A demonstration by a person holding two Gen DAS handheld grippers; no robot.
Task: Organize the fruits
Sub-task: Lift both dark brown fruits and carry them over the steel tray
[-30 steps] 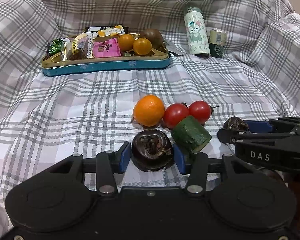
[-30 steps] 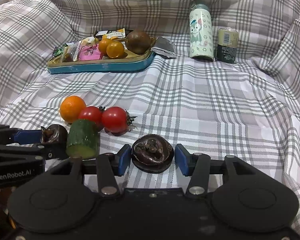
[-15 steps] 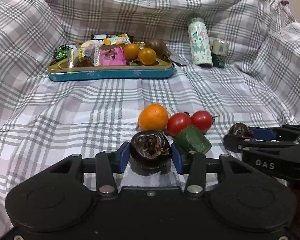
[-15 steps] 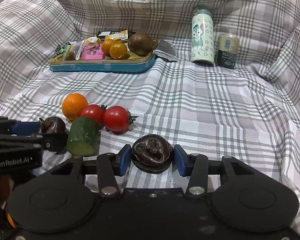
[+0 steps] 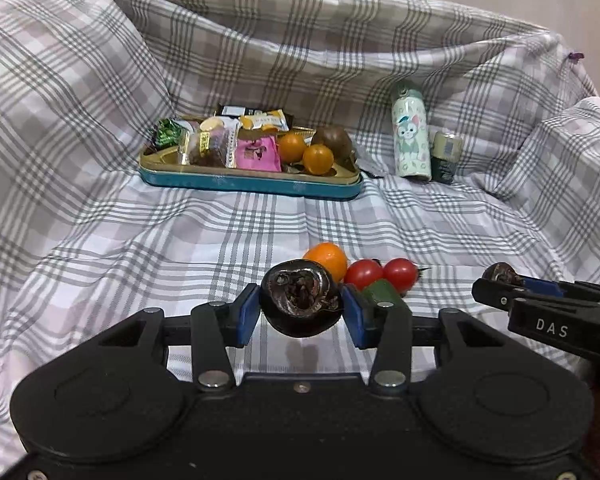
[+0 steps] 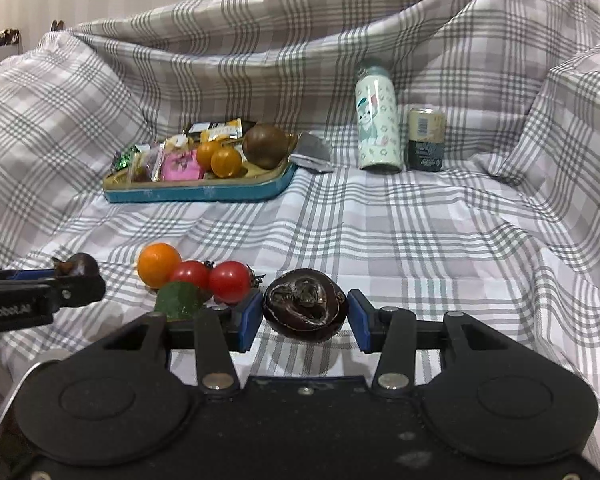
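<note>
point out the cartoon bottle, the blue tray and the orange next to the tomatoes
cartoon bottle (image 6: 377,128), right wrist view, middle of its printed body
blue tray (image 6: 204,193), right wrist view, front wall
orange (image 6: 158,265), right wrist view, centre of its skin

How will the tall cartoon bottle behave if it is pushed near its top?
Tall, narrow and standing on soft wrinkled cloth, the bottle would likely tip, not slide. Its glossy wall may be slippery. It might knock the can beside it.
</note>
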